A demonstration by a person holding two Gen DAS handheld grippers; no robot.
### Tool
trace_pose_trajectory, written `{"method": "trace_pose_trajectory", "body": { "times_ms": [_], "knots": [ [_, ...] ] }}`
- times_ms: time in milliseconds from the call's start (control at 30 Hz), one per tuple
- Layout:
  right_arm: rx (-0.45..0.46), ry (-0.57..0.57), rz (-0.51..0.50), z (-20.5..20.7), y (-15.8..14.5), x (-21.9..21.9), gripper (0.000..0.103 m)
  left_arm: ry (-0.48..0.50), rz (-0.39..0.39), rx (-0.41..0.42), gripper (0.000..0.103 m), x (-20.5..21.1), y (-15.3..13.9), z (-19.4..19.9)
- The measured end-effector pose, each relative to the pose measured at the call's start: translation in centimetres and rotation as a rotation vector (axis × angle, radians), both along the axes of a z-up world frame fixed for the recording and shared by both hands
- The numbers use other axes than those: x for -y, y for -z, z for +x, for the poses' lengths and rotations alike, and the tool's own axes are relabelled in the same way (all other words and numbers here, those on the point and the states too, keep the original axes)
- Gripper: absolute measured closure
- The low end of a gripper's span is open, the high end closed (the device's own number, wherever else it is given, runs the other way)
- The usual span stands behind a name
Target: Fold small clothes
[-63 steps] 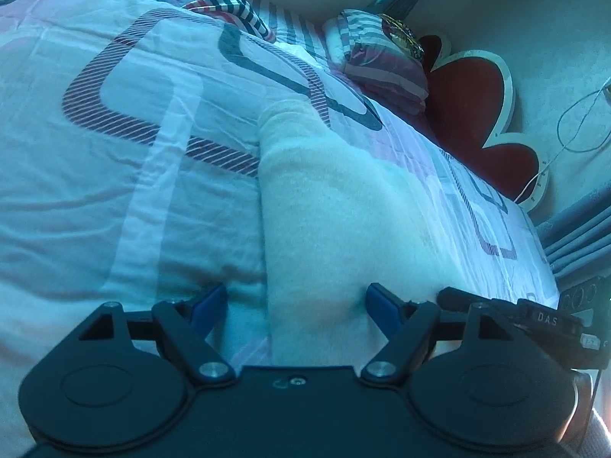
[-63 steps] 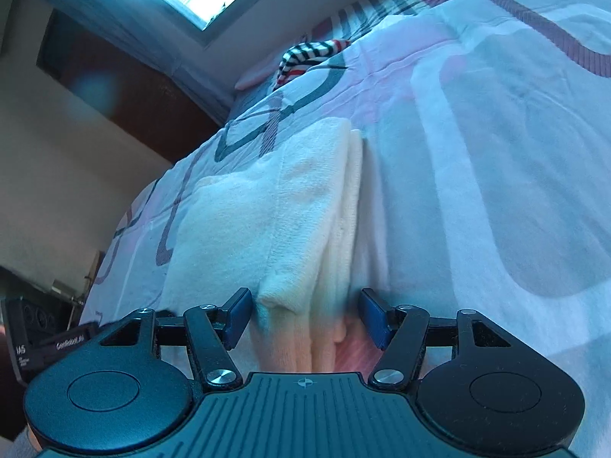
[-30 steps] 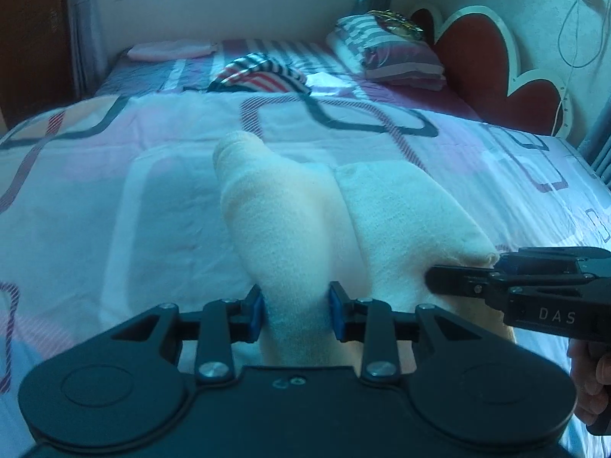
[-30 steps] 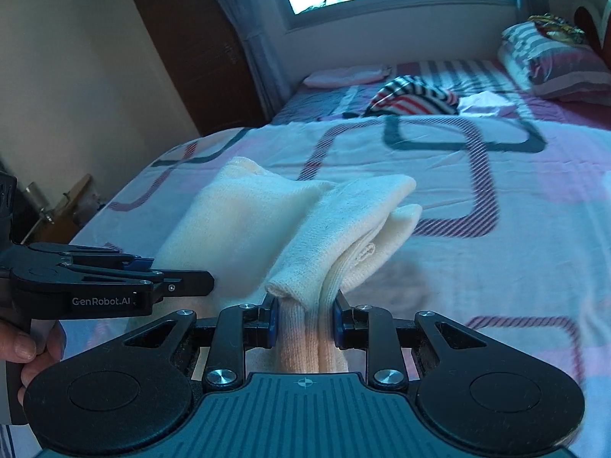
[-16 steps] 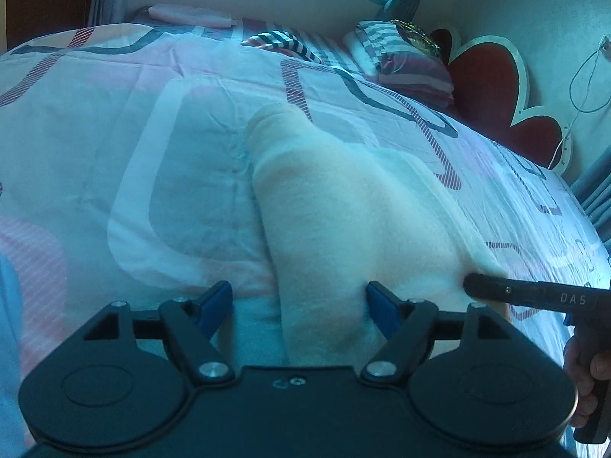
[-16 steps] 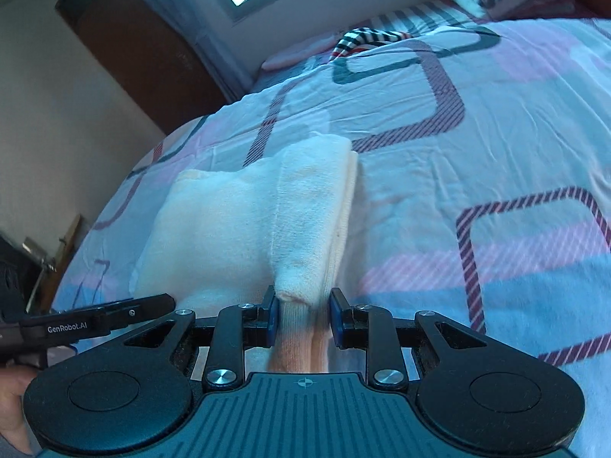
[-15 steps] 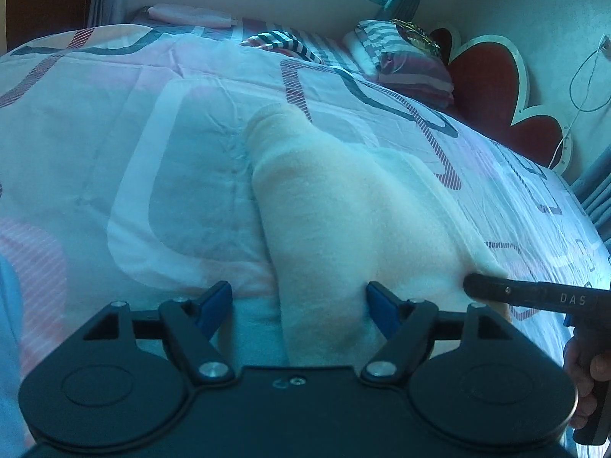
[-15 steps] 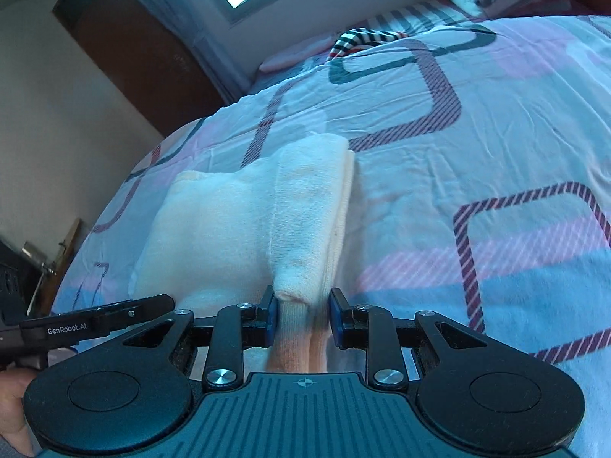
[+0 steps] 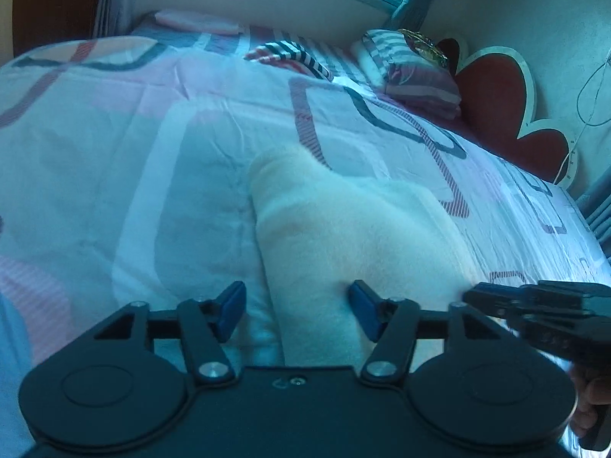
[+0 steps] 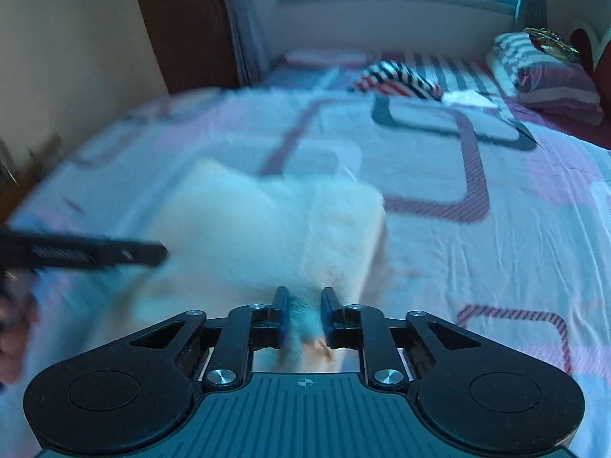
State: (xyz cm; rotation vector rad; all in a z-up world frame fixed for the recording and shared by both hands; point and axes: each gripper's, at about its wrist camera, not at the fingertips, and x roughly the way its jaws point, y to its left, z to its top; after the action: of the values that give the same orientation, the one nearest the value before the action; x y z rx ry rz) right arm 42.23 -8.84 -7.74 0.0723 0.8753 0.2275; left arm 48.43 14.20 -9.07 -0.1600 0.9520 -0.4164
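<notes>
Since half a second ago the cream garment [image 9: 355, 236] has settled flatter on the bed [image 9: 114, 175], and the right wrist view has swung up, blurred, to take in more of the room. It lies folded on the patterned bedspread directly ahead of both tools, its long axis running away from them toward the far pillows [image 10: 550, 72]; a rolled, thicker fold runs down each side.

The left gripper [image 9: 298, 311] has just been opening, then easing in a little: its jaws stand wide apart, straddling the near end of the left-hand fold without pressing on it. The right gripper [image 10: 303, 315] has just been closing further, and its jaws sit narrow with the near edge of the right-hand fold pinched between them.

Only the right side is therefore held. Any further fold along the long axis, I judge, would start from this near edge, which lies closest to both hands, the right being the one already attached.
</notes>
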Motion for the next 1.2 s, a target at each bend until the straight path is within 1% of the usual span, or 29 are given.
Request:
{"method": "trace_pose_trajectory", "body": {
  "times_ms": [33,100,167,200,267,300,367,467,567,633,767,833,933,1100,1167,1200],
  "knots": [
    [-0.001,0.009,0.006,0.2,0.3,0.2,0.087,-0.007,0.003,0.005,0.035,0.0,0.1,-0.2],
    [0.000,0.011,-0.013,0.2,0.2,0.2,0.087,-0.008,0.002,0.007,0.036,-0.2,-0.2,-0.8],
    [0.023,0.011,-0.046,-0.5,-0.6,-0.1,0.087,0.007,0.006,0.027,0.041,-0.4,-0.9,-2.1],
    [0.051,0.001,-0.054,-1.4,-1.4,-0.2,0.087,0.017,0.015,0.042,0.042,-0.6,-1.3,-3.0],
    [0.079,-0.027,-0.022,-3.3,-2.5,-0.3,0.087,0.024,0.020,0.075,0.042,-1.2,-1.8,-5.3],
    [0.084,-0.046,-0.009,-4.3,-2.8,-0.5,0.087,0.024,0.016,0.078,0.042,-1.4,-1.8,-6.4],
    [0.081,-0.087,-0.005,-6.0,-2.8,-1.3,0.087,0.018,0.011,0.075,0.042,-1.8,-1.5,-8.6],
    [0.061,-0.108,-0.018,-7.5,-1.8,-2.1,0.087,-0.004,0.036,0.077,0.042,-1.9,-0.9,-11.0],
    [0.029,-0.060,-0.041,-7.6,-0.4,-1.6,0.087,-0.015,0.048,0.059,0.041,-1.9,-0.1,-12.3],
    [0.020,-0.017,-0.074,-7.0,0.3,-1.0,0.087,-0.024,0.061,0.064,0.040,-1.9,0.1,-12.5],
    [-0.003,0.010,-0.051,-6.2,0.9,0.1,0.087,-0.055,0.096,0.074,0.038,-1.4,-0.2,-12.8],
    [0.007,0.044,-0.041,-6.7,0.4,0.6,0.087,-0.077,0.110,0.078,0.041,-1.3,-0.6,-13.2],
    [0.078,0.064,-0.008,-9.9,-1.4,1.3,0.086,-0.104,0.128,0.119,0.039,-1.3,-1.6,-15.3],
    [0.146,0.061,0.042,-16.6,-4.4,1.6,0.086,-0.136,0.139,0.175,0.038,-1.0,-3.5,-20.2],
    [0.174,0.055,0.053,-19.6,-5.6,1.4,0.086,-0.135,0.137,0.215,0.040,-0.5,-4.8,-22.7],
    [0.186,0.055,0.055,-21.1,-6.2,1.3,0.086,-0.133,0.138,0.235,0.043,-0.3,-5.4,-23.9]
  ]
}}
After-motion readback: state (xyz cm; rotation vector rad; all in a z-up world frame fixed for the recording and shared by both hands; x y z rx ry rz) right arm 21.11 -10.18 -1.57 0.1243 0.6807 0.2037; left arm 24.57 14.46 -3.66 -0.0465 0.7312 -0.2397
